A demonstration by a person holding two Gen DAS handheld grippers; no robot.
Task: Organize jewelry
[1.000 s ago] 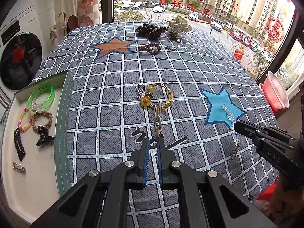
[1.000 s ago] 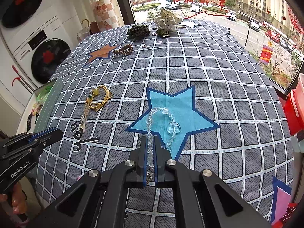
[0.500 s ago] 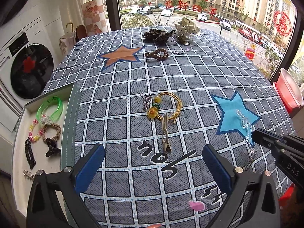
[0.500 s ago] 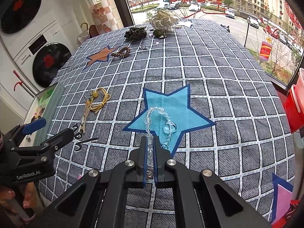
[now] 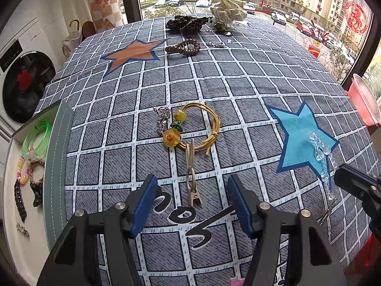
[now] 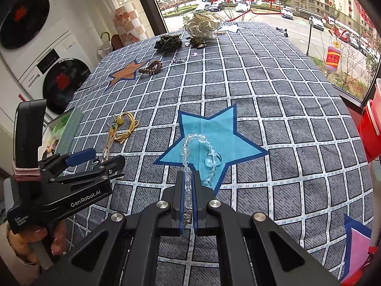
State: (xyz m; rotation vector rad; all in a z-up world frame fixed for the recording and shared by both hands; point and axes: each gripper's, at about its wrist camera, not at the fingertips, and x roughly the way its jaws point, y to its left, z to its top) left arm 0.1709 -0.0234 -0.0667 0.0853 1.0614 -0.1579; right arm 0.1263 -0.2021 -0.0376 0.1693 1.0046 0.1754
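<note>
My left gripper [image 5: 191,195] is open, its blue pads on either side of a beige metal hair clip [image 5: 192,181] that lies on the checked tablecloth. Just beyond the clip lie a gold cord bracelet with yellow flower beads [image 5: 197,126] and a small silver charm [image 5: 163,119]. My right gripper [image 6: 188,181] is shut on a clear crystal bead bracelet [image 6: 190,147] that trails over the blue star patch [image 6: 214,133]; the bracelet also shows in the left wrist view [image 5: 320,152]. A white jewelry tray [image 5: 9,190] at the left table edge holds a green bangle [image 5: 38,135] and several hair ties and clips.
A brown bead bracelet [image 5: 184,47], a dark scrunchie [image 5: 185,22] and a cream dotted scrunchie [image 5: 228,13] lie at the far end. Washing machines [image 6: 47,71] stand to the left. A red basin [image 5: 364,100] sits off the right edge.
My left gripper opened from shut, letting go of the hair clip, drew back, then came forward around the clip. My right gripper stays shut on the crystal bracelet.
</note>
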